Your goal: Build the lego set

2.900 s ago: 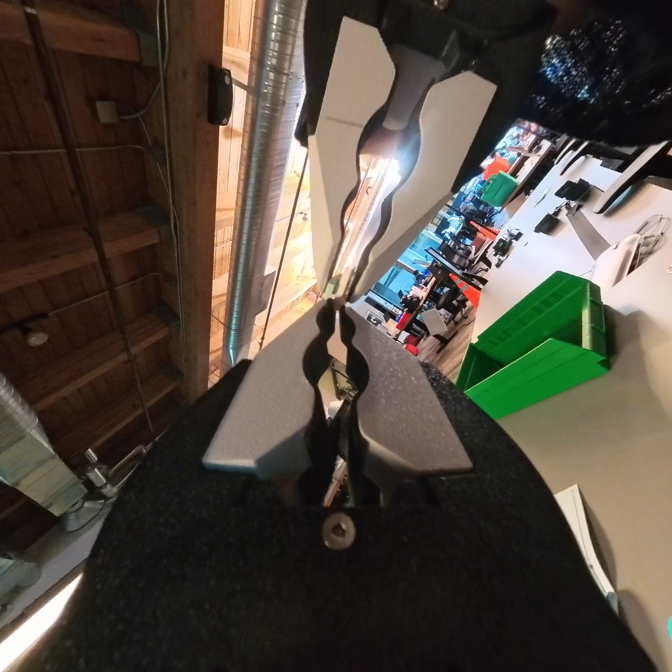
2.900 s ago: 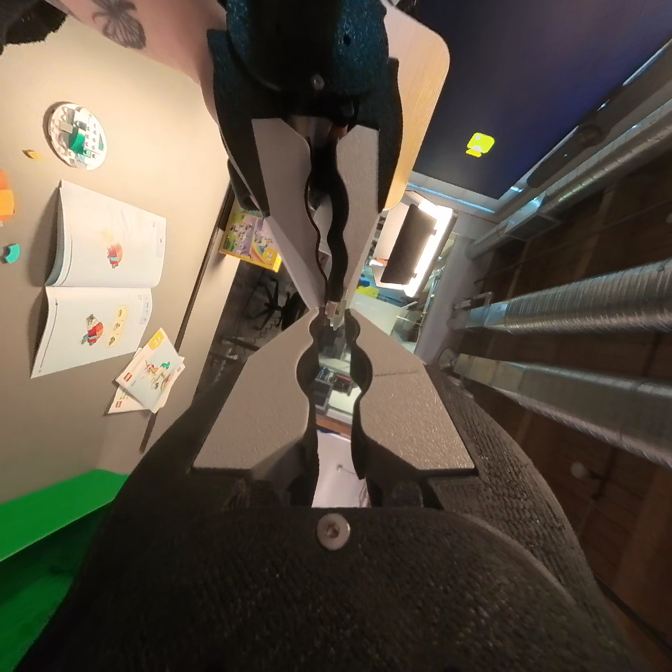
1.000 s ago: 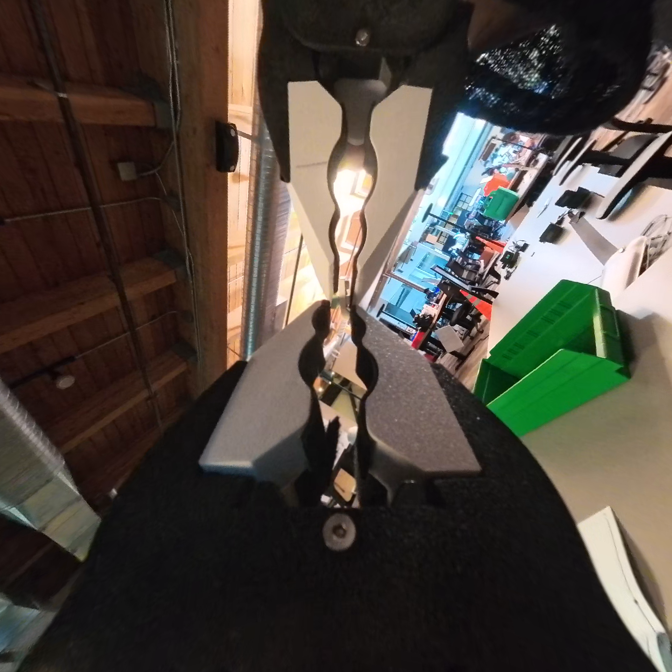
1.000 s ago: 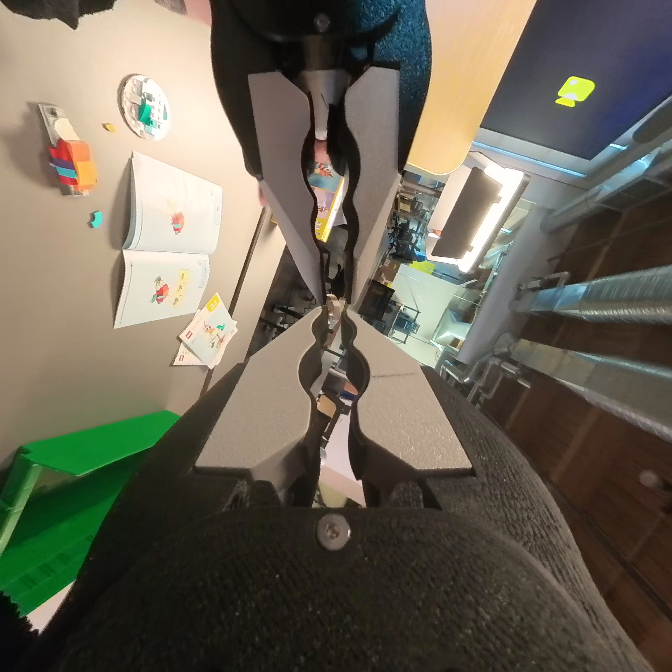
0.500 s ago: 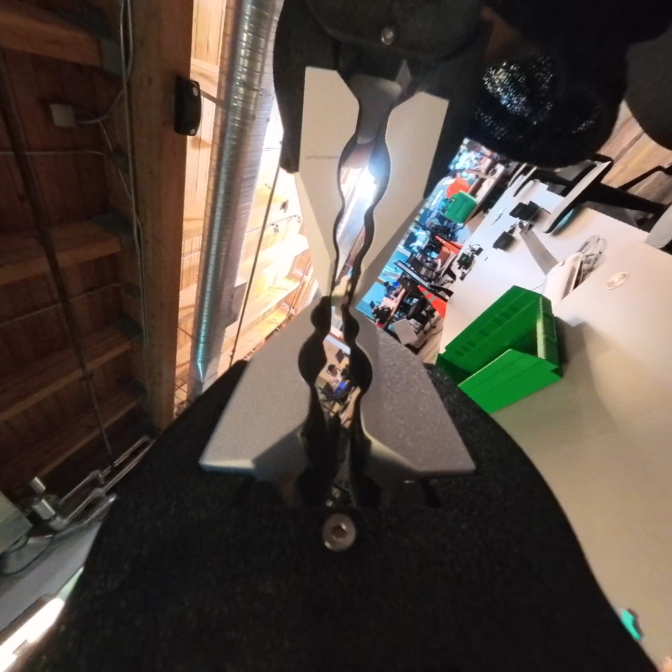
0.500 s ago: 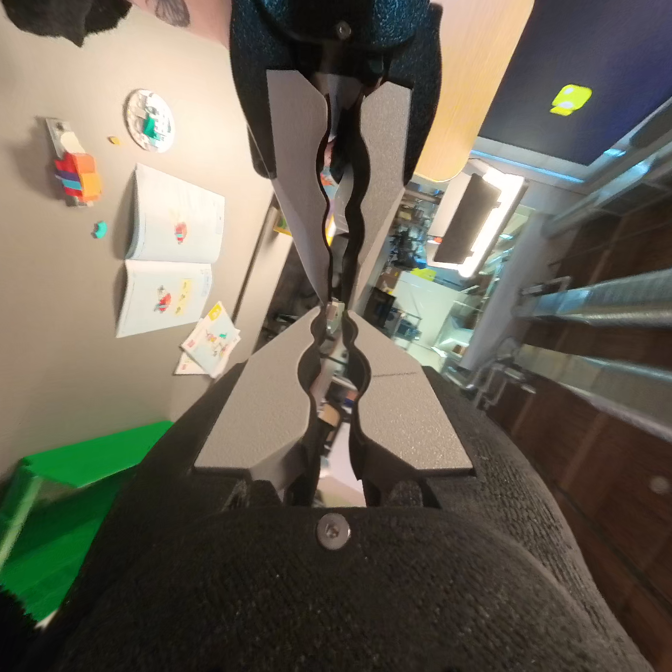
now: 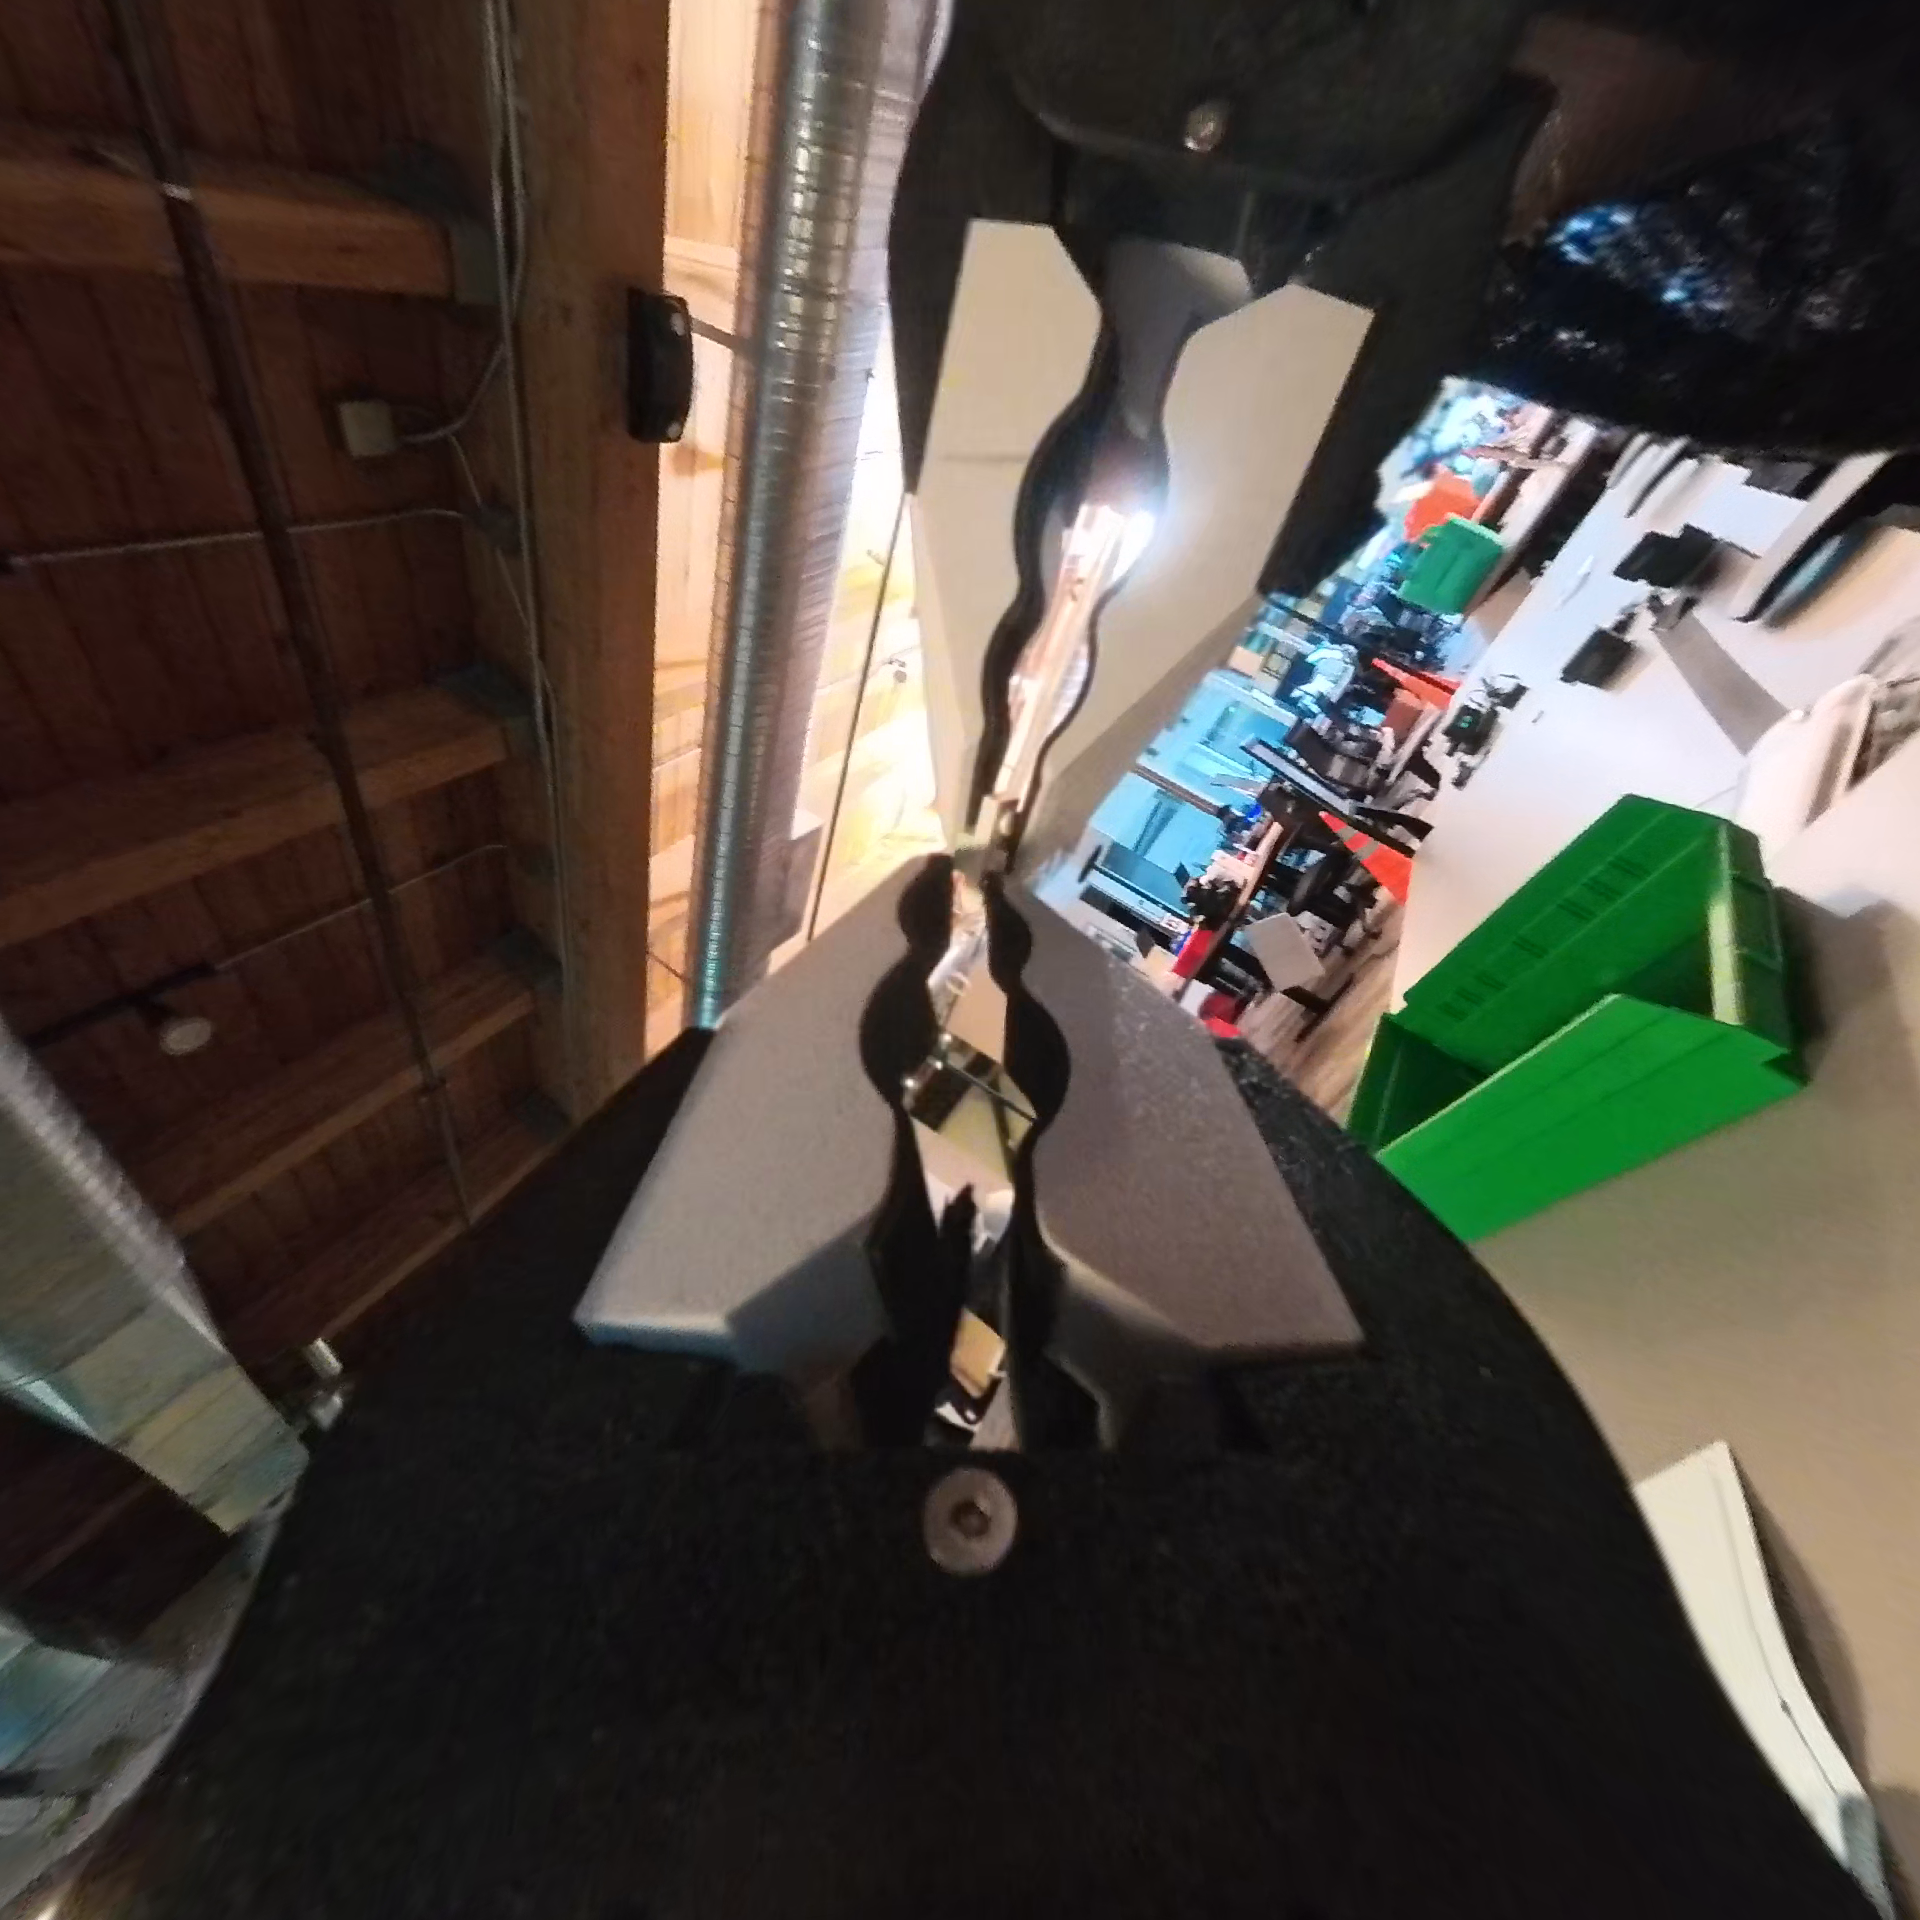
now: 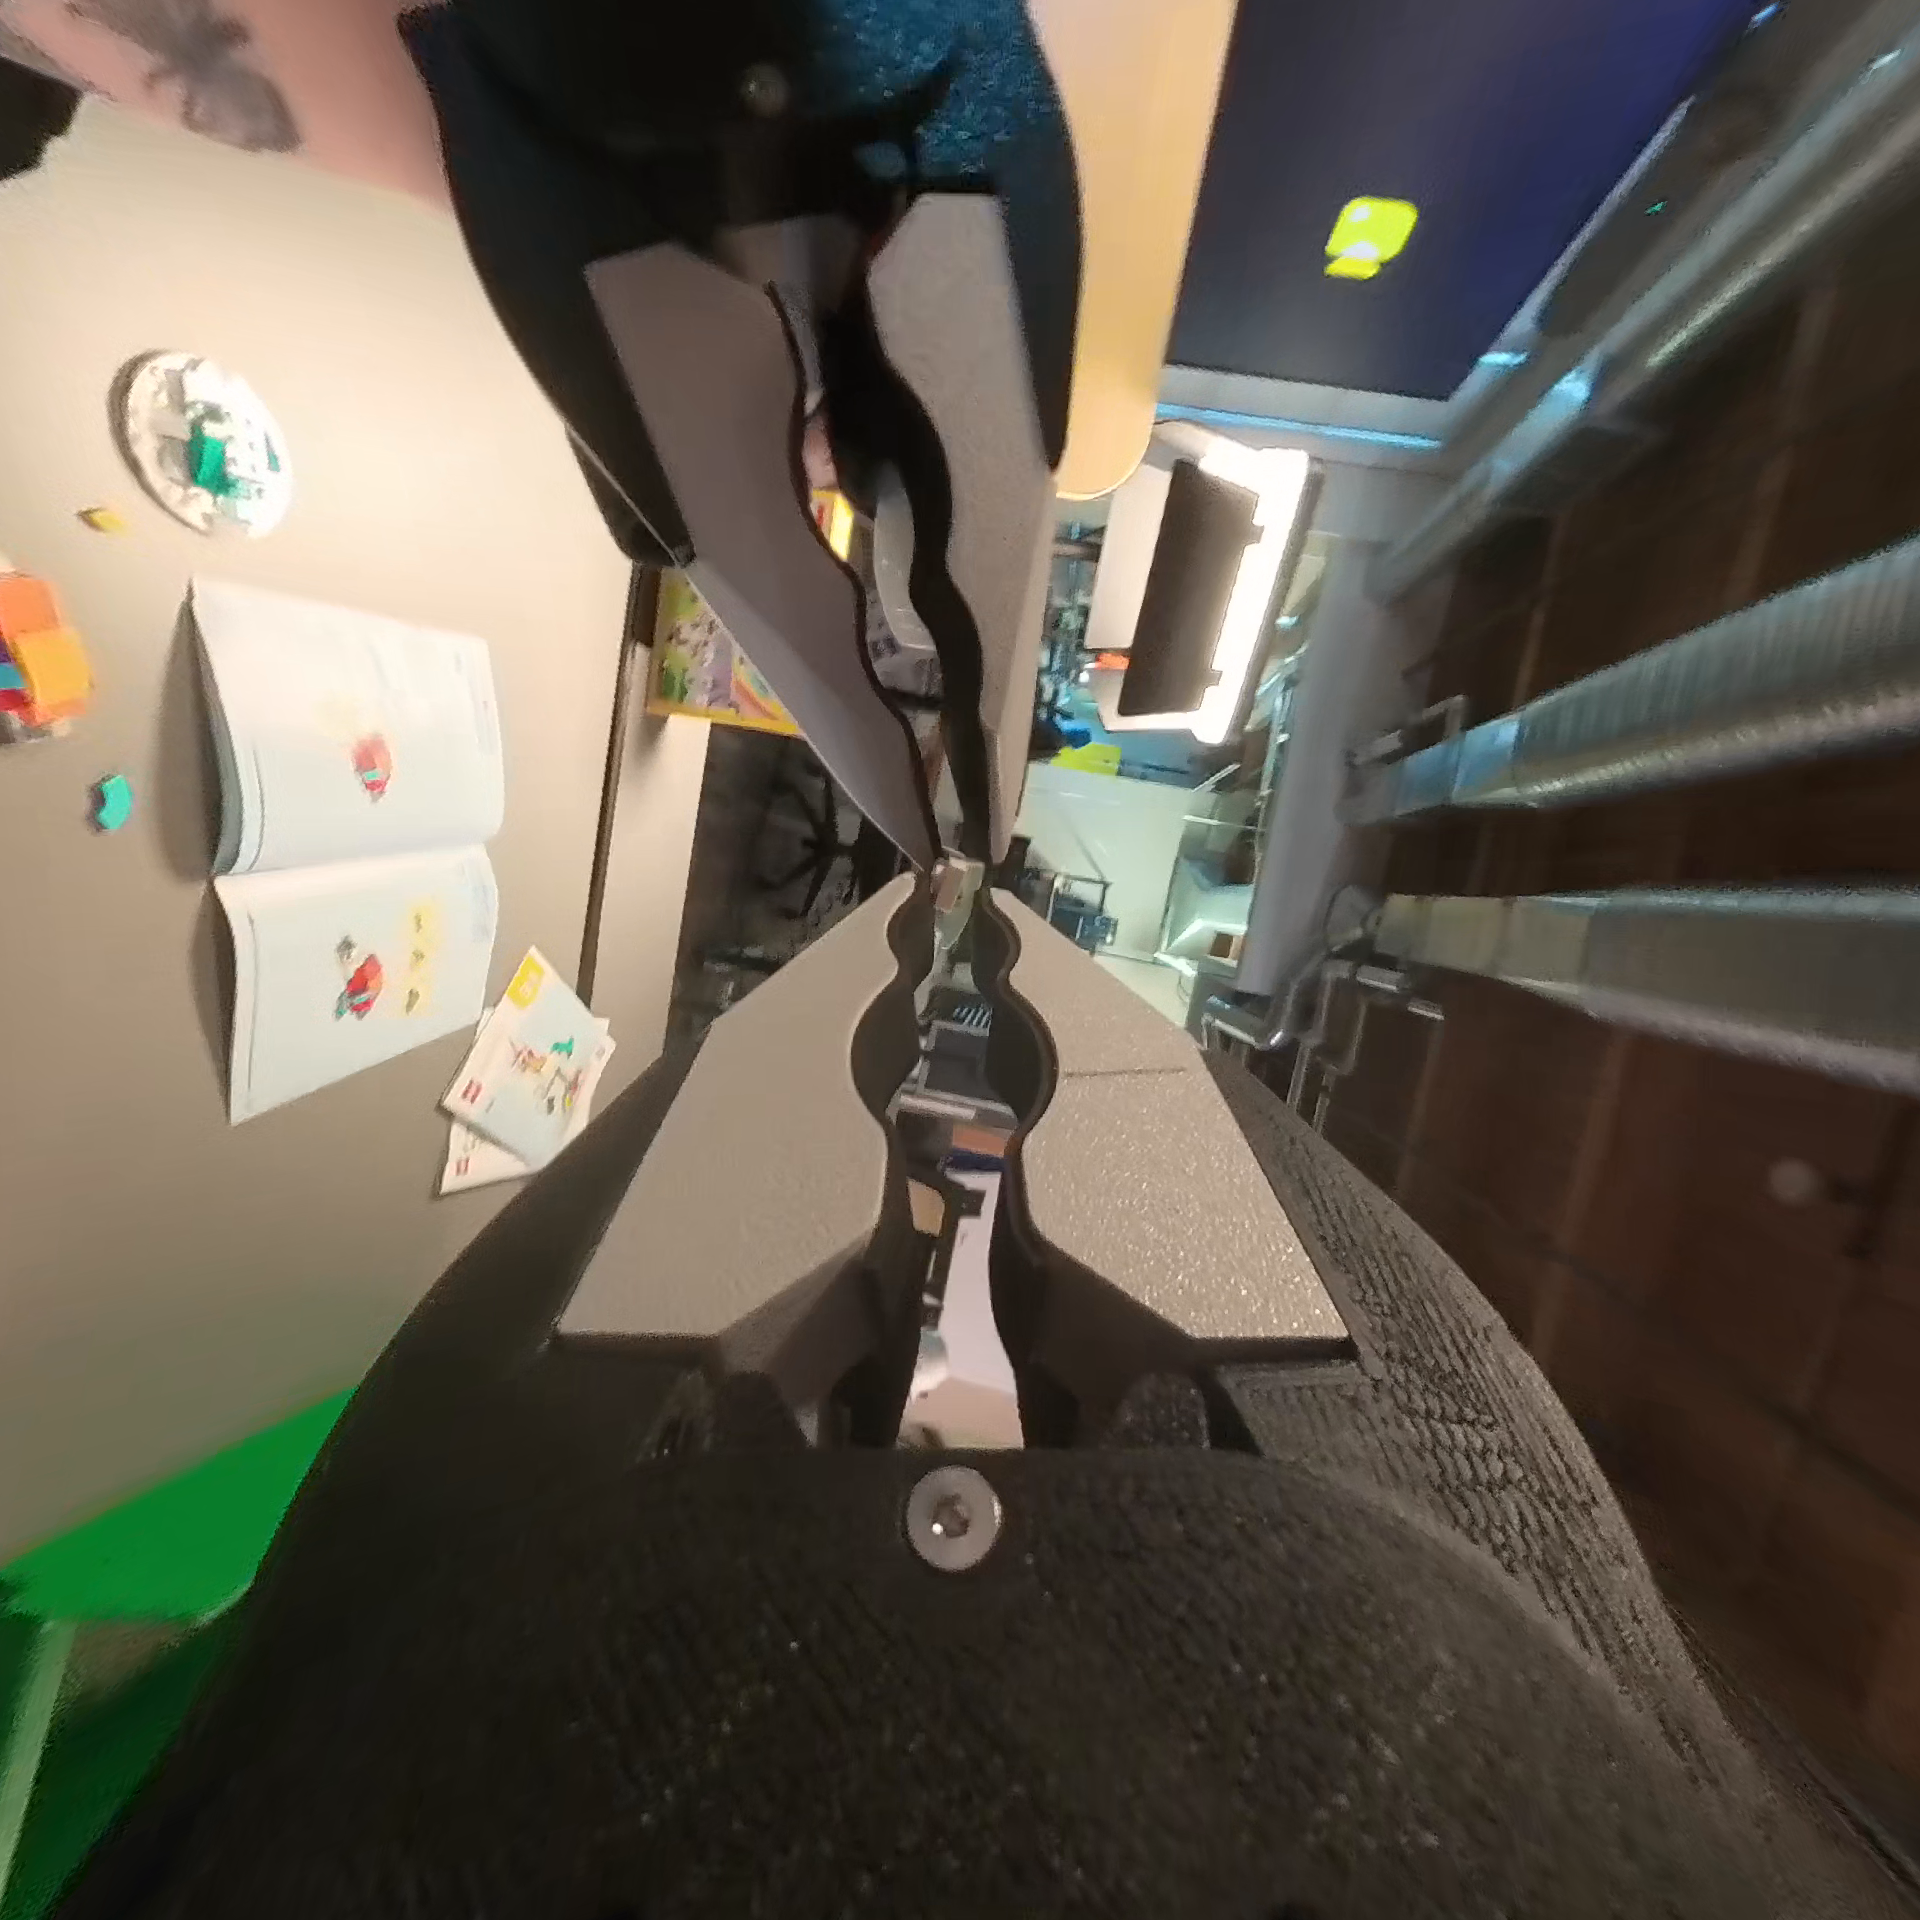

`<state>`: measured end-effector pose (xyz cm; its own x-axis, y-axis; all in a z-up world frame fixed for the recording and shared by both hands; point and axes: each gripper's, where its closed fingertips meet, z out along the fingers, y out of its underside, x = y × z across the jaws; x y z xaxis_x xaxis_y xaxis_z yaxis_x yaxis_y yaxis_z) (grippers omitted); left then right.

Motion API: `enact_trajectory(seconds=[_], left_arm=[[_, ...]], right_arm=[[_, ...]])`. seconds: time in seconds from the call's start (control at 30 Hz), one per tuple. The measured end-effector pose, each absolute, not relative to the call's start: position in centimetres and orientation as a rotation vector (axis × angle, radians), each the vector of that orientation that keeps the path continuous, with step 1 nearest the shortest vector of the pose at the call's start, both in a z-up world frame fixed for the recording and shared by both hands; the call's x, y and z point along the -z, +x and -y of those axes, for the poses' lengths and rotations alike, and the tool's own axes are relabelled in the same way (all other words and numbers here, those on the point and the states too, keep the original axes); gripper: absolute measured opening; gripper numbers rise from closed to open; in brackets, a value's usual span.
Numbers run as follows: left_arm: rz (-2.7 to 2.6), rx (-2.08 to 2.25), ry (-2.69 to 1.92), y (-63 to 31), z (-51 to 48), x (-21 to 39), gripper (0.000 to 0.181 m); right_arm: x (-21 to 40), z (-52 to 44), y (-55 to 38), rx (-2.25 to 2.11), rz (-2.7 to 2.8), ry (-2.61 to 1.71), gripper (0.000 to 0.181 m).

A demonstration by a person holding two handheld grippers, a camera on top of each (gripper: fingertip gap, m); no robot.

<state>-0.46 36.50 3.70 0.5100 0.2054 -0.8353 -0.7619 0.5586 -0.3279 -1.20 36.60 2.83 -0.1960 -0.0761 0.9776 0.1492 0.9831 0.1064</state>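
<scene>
Two grippers meet tip to tip above the table (image 8: 312,1247) — my left gripper (image 7: 961,894) and right gripper (image 8: 951,899) both pinch one small grey piece (image 8: 951,873). Orange partial build (image 8: 36,655) waits; much remains, I judge.

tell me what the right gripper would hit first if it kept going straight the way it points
The left gripper. It meets the right gripper tip to tip, with a small pale piece pinched where the tips meet, so nothing lies between them; exact contact is hard to judge.
</scene>
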Motion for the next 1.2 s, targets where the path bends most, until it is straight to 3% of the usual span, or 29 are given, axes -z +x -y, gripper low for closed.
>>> enact_trajectory(seconds=[0.03, 0.23, 0.47, 1.2], left_arm=[[-0.830, -0.647, -0.761, -0.4, -36.5, -3.8, 0.002], [-0.843, -0.601, -0.817, -0.3, -36.7, -3.4, 0.022], [-0.926, -0.684, -0.950, 0.0, -38.1, -1.5, 0.004], [-0.853, -0.846, -0.889, -0.3, -39.5, -2.3, 0.000]], right_arm=[[-2.9, -36.6, -1.1, 0.187, 1.748, -0.052, 0.005], [-1.9, -37.2, -0.5, 0.228, 1.776, 0.023, 0.005], [-1.1, -37.2, -0.1, 0.291, 1.797, 0.117, 0.006], [-1.8, -38.3, -0.7, 0.235, 1.723, -0.049, 0.004]])
